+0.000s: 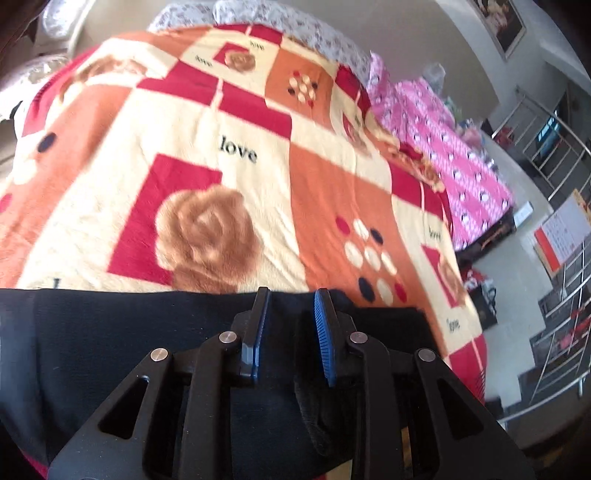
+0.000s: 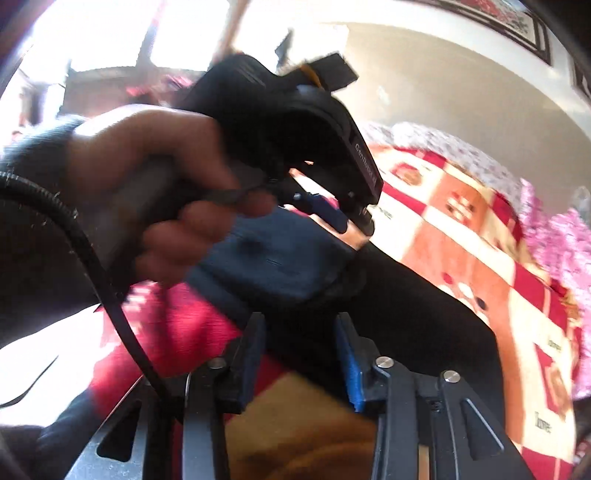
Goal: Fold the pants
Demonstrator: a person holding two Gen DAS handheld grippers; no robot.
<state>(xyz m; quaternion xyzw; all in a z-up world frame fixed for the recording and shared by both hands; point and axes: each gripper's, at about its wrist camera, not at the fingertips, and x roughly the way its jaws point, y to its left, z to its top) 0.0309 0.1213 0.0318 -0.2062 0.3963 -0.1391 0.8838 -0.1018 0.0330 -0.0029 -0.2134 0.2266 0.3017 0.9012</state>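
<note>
The surface is a bed (image 1: 332, 206) covered by a fleece blanket (image 1: 207, 147) in red, orange and cream squares, printed with brown roses, dot clusters and the word "love".

Nearest in the left wrist view, the left gripper (image 1: 291, 306) stands over the black pants (image 1: 110, 339). Its two blue-padded fingers (image 1: 322, 325) are apart, with dark cloth showing in the gap between them; whether the pads touch the cloth cannot be told. The pants lie across the near edge of the bed as a flat dark band, their far edge running straight across the blanket just at the fingertips.

In the right wrist view, the right gripper (image 2: 301, 328) has its fingers (image 2: 349, 365) apart as well, with a strip of the pants (image 2: 424, 317) passing between them. Contact with the pads cannot be confirmed because the picture is motion-blurred. Directly beyond it, a bare hand (image 2: 166, 184) grips the handle of the left gripper's body (image 2: 295, 122), and a black cable (image 2: 92, 266) runs down from the wrist.

Farther off, a pink patterned quilt (image 1: 443, 155) lies at the right edge of the bed, and a floral pillow (image 1: 258, 18) sits at the far end. Beyond these are a pale wall, a framed picture (image 1: 498, 22) and a metal railing (image 1: 554, 140).
</note>
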